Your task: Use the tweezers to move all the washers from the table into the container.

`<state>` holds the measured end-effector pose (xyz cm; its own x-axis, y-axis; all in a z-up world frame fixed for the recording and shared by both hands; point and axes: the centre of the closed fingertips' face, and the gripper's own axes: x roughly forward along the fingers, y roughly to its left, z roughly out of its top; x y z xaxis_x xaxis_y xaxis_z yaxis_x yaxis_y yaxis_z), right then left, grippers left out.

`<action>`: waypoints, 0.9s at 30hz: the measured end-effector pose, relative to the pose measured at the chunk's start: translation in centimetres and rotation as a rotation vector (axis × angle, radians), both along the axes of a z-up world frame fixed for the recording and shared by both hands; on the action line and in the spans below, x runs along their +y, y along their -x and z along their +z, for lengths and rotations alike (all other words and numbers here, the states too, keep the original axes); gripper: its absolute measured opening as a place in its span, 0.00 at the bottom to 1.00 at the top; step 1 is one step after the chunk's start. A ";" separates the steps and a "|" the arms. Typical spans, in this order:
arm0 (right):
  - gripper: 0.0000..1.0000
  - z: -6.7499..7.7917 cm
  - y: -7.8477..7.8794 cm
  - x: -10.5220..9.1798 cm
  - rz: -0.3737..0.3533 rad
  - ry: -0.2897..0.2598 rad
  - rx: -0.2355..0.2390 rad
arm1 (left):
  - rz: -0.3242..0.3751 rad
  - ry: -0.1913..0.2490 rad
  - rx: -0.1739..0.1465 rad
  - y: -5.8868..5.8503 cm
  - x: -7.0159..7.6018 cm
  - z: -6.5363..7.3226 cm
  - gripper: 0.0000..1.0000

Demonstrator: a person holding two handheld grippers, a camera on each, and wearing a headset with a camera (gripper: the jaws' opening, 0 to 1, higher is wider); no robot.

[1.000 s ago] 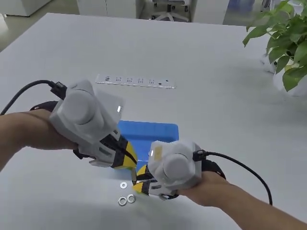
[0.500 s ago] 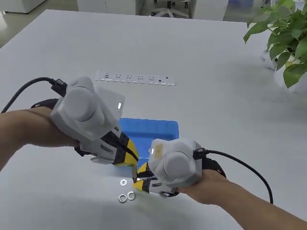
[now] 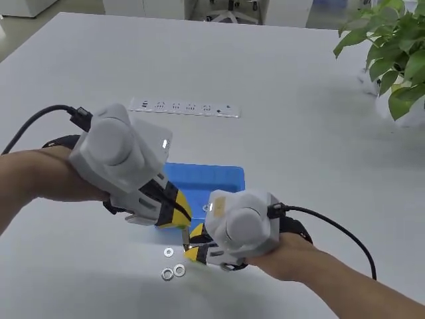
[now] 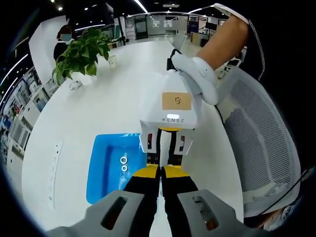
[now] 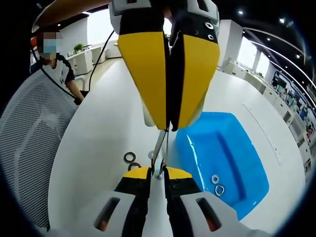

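1. Left tool [image 4: 161,170] was pinched narrow on the slim metal tweezers [image 5: 162,145].
2. Right tool [image 5: 158,174] was narrow too, closed round the tweezers' other end.
3. Three small silver ring washers [image 3: 168,252] lay on the white bench [image 3: 299,133], just beside the tools.
4. Two more sat in the blue rectangular plastic container [image 3: 212,179].

container [image 3: 212,178] half hidden behind the left hand-held gripper [image 3: 179,216]; tweezers [image 5: 161,148] tips too small to tell.
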<state>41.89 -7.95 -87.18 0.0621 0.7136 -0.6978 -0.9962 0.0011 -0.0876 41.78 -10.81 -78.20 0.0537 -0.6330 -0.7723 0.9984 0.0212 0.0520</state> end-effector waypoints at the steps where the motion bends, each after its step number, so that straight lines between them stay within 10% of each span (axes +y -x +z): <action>1: 0.13 0.0 0.0 0.0 0.000 0.001 0.001 | 0.000 -0.008 -0.001 0.0 0.1 -0.2 0.05; 27: 0.10 0.1 0.2 0.3 -0.008 -0.001 0.031 | -0.001 0.001 0.012 0.5 -0.1 -0.4 0.05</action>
<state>41.67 -7.68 -87.04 0.0463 0.7137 -0.6989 -0.9984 0.0095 -0.0564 41.31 -10.91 -78.63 0.0436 -0.6337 -0.7724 0.9990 0.0204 0.0396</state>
